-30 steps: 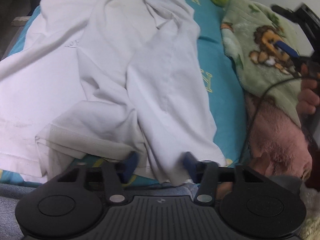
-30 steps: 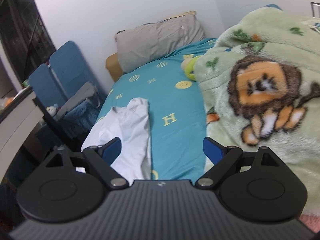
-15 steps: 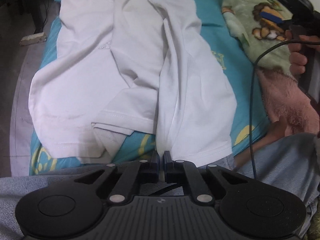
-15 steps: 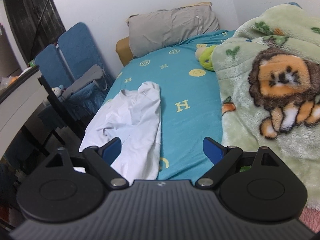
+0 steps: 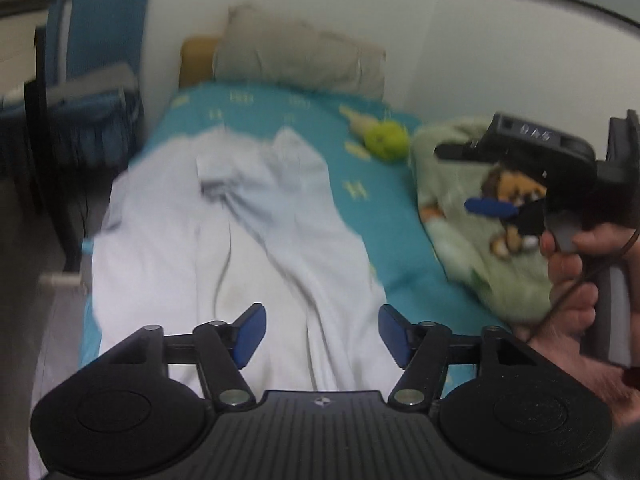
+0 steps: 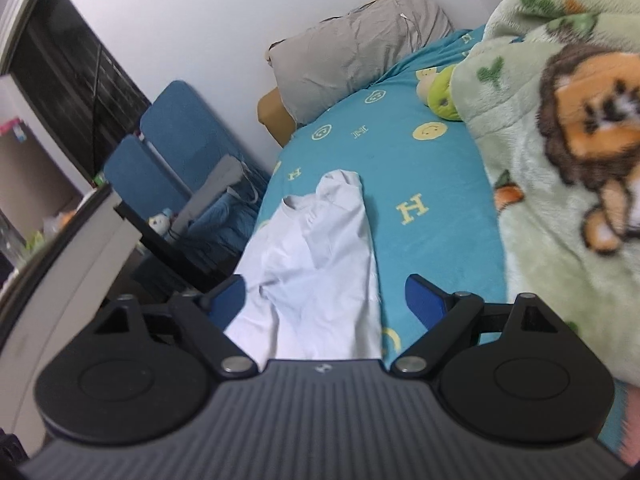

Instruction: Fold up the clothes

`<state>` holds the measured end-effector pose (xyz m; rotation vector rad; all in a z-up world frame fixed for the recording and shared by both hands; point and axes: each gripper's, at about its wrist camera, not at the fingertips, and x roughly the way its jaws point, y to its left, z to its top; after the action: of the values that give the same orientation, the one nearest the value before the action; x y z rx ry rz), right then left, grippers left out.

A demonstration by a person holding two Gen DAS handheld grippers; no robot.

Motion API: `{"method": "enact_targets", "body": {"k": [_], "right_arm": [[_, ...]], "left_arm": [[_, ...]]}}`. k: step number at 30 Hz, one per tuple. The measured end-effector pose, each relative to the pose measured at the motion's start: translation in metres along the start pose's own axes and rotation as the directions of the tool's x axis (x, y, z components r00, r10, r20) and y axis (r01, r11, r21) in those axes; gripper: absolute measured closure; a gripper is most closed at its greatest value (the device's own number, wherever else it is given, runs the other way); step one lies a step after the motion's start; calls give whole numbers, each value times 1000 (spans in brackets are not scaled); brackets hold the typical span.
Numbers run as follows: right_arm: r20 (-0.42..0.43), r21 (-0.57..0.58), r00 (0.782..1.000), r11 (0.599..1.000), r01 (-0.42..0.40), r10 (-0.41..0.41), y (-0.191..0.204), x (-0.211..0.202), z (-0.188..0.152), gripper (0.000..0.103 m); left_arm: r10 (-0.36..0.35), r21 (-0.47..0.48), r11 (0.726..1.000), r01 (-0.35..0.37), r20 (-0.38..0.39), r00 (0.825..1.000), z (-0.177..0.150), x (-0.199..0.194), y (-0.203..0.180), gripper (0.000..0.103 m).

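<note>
Bed (image 5: 392,252), white shirt (image 5: 248,264) released, left gripper (image 5: 322,334) reopened

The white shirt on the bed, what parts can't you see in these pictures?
- White cotton shirt: left wrist view, blurred, so its folds are unclear.
- Its near hem: both views, hidden behind the left gripper and the right gripper.
- Its left edge: right wrist view, hangs beyond the teal bedsheet.

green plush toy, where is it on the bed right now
In both wrist views the green plush toy lies on the teal sheet, against the far edge of the lion blanket, below the grey pillow.
</note>
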<state>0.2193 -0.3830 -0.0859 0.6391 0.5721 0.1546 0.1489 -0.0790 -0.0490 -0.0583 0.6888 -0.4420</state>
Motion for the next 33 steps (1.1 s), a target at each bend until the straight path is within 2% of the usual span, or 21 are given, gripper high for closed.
{"method": "enact_targets", "body": {"k": [2, 4, 9, 15, 16, 17, 19, 24, 27, 30, 33], "right_arm": [[-19, -11, 1000, 1000, -3, 3, -2, 29, 11, 21], [-20, -73, 1000, 997, 21, -23, -3, 64, 20, 21], [-49, -136, 998, 990, 35, -42, -19, 176, 36, 20], [-95, -206, 994, 978, 40, -61, -18, 279, 40, 21], [-95, -248, 993, 968, 46, -72, -11, 287, 39, 31], [-95, -291, 992, 955, 52, -83, -3, 294, 38, 62], [-76, -314, 988, 944, 105, -136, 7, 300, 40, 88], [73, -309, 982, 932, 190, -176, 7, 281, 67, 92], [68, -340, 970, 908, 244, -235, -3, 293, 80, 92], [51, -362, 962, 892, 270, -270, -14, 310, 80, 92], [45, -323, 966, 912, 254, -253, -24, 317, 73, 90]], "left_arm": [[-13, -39, 999, 15, 48, 999, -5, 15, 8, 36], [-13, -57, 998, 17, 66, 998, -15, 26, 19, 36], [25, -41, 999, -22, 64, 998, -35, 53, 49, 36], [-31, -125, 991, 41, 78, 996, -44, 70, 82, 36], [-39, -132, 990, 50, 80, 996, -45, 72, 85, 36], [-43, -137, 989, 54, 81, 996, -45, 73, 87, 36], [-52, -150, 987, 65, 87, 995, -45, 72, 91, 36], [-57, -138, 988, 74, 121, 991, -47, 58, 91, 36], [-67, -130, 988, 85, 134, 989, -50, 52, 90, 36], [-61, -133, 988, 75, 106, 993, -52, 57, 91, 36], [-51, -134, 989, 60, 73, 996, -54, 65, 93, 36]]}}
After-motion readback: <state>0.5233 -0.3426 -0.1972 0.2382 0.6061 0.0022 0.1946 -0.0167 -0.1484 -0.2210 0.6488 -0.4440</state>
